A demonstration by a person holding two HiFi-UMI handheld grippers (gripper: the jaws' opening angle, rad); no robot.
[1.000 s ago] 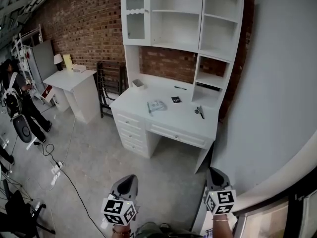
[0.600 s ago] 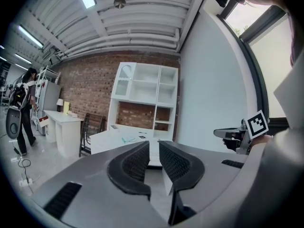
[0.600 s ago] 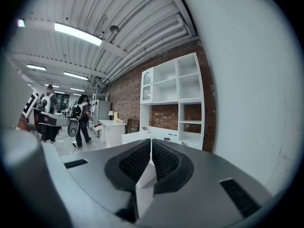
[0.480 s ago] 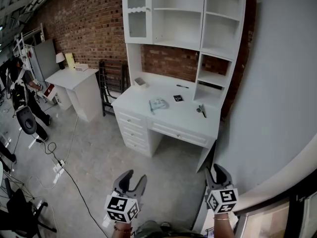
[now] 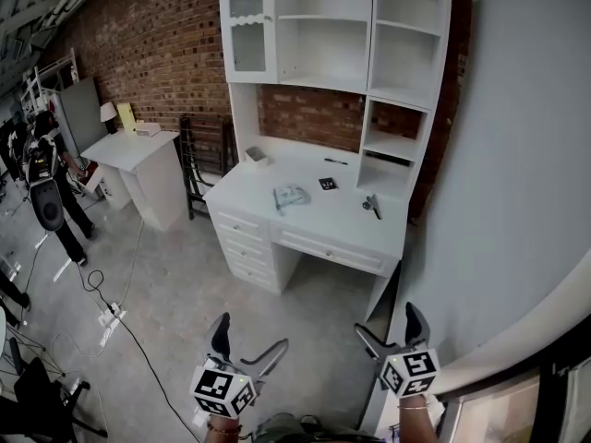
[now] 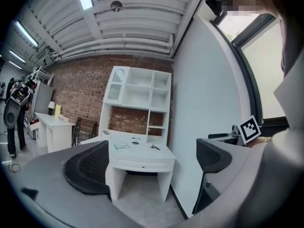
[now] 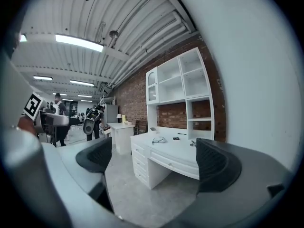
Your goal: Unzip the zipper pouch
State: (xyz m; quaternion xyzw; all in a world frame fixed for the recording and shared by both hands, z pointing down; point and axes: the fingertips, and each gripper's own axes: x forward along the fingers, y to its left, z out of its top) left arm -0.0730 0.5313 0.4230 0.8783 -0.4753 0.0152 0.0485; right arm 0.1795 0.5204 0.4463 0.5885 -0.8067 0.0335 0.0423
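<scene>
both tools hang low at the near edge of the head view, well apart from the work: the left gripper (image 5: 251,335) and the right gripper (image 5: 388,321) are released, their jaws have just been opening and now stand wide with nothing between them, only bare floor and the far furniture showing through the gaps. the zipper pouch (image 5: 292,195) lies flat on the white desk (image 5: 342,221) across the room, towards the middle of the top and a little left, apparently untouched and judged to be not yet unzipped, though it is too small here to make out the zip or which end the pull sits at. a small dark tool (image 5: 372,207) lies to its right near the desk's right edge, a little black card (image 5: 327,184) sits just behind it, and a pen (image 5: 336,162) lies farther back by the shelves. the task seems to be at the approach stage, with the whole walk-up and both grasps ahead. the likely trouble is that the pouch looks light and lies loose on a smooth top, so a tug on the pull without the other gripper pinning the fabric would probably drag the whole thing along, maybe into the card or off the front edge. the pull is likely small, so wide jaws could close on fabric instead and jam the zip. a cable (image 5: 120,312) trails on the floor at the left, clear of a straight walk but a snag if the path drifts that way.
</scene>
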